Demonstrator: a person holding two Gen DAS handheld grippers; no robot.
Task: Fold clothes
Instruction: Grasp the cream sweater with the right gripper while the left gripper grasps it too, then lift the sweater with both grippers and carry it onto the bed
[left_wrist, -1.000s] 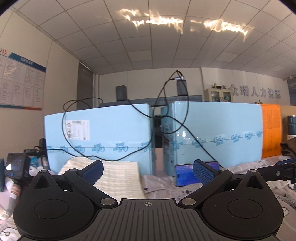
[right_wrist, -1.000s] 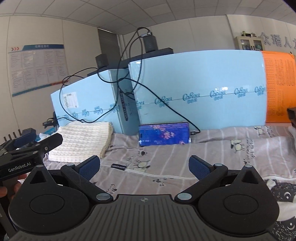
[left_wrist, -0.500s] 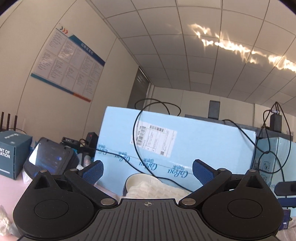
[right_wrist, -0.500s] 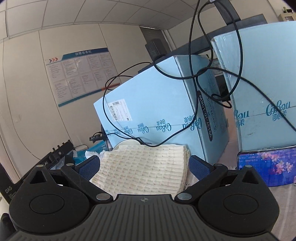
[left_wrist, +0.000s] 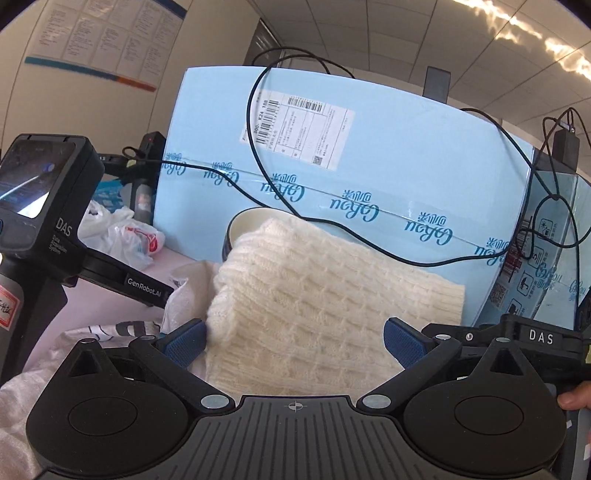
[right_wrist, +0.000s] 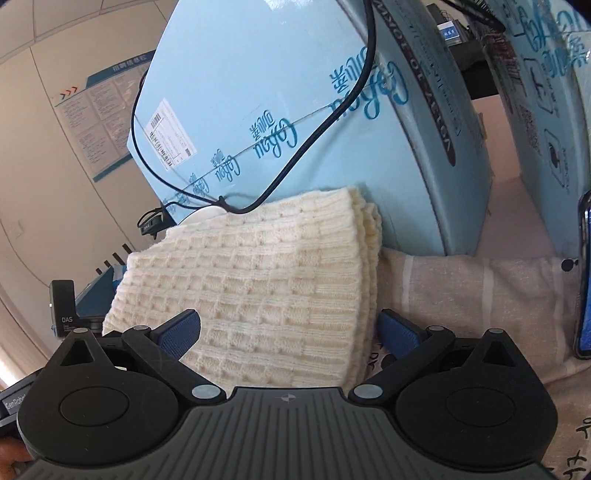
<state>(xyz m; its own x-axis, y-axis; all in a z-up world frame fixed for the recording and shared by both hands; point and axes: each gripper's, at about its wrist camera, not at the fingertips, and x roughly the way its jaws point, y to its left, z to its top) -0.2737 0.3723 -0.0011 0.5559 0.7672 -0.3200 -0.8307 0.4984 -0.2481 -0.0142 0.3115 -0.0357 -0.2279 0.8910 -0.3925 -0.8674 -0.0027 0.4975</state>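
Cream waffle-knit folded sweater (left_wrist: 314, 306) fills the middle of our left wrist view. Our left gripper (left_wrist: 295, 341) has its fingers spread wide, blue pads either side of the knit's near end; the left pad (left_wrist: 184, 341) sits right at the sweater's edge, contact unclear. Nothing is pinched. Behind the sweater stands a large light-blue cardboard box with a white shipping label (left_wrist: 332, 155), and a black cable (left_wrist: 266, 177) loops down its face onto the knit. A white round cup rim (left_wrist: 251, 218) pokes up between sweater and box. A second black handheld device with a screen (left_wrist: 40, 192) sits at far left, near a crumpled white plastic bag (left_wrist: 122, 236).

Right wrist view: same sweater (right_wrist: 258, 288), its stacked folded layers visible on the right edge, resting against the blue box (right_wrist: 258, 92). Our right gripper (right_wrist: 290, 332) is also spread wide, straddling the near end of the knit, gripping nothing. The sweater lies on a beige striped printed cloth (right_wrist: 461, 288) that covers the surface. A smartphone with a blue lit screen (right_wrist: 583, 280) stands at the far right edge. The cable (right_wrist: 332, 118) hangs down to the sweater's top.
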